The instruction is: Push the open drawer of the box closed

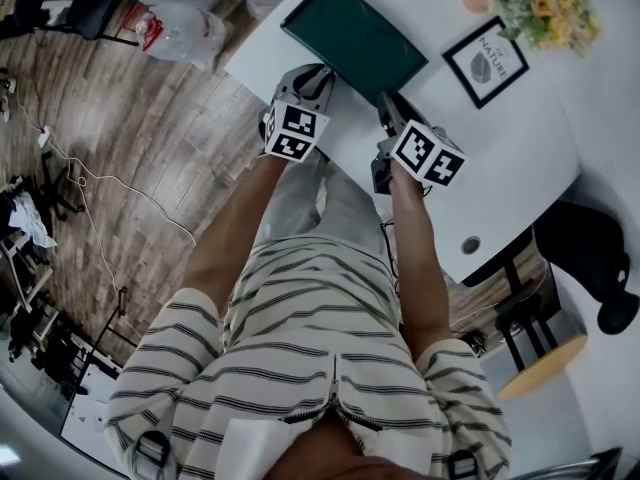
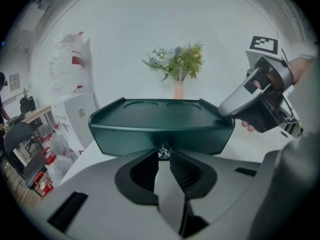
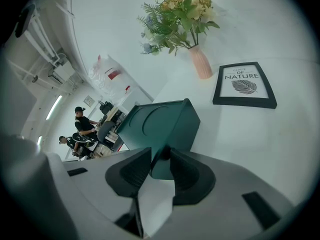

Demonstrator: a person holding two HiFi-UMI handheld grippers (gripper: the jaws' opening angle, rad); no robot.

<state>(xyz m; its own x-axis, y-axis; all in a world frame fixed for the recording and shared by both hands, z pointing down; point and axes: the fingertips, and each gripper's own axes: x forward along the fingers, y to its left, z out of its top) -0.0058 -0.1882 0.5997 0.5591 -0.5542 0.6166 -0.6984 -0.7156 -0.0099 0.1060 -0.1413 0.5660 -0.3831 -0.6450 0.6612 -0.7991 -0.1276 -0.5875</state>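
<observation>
Person in a striped shirt [image 1: 320, 368] up front. Left gripper [image 2: 163, 158] has its fingers pinched narrow around the small clear knob [image 2: 163, 152] on the dark green plastic box [image 2: 160, 129]. Right gripper [image 3: 162, 160] is nearly closed at the box's corner.

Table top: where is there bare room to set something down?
Widest bare patch: table right of the right tongs, nearer than the framed picture, down to the round hole. A narrower strip lies between green box and picture. Crowded: the box's near edge, where left tongs meet its knob, and the flowers corner.
</observation>
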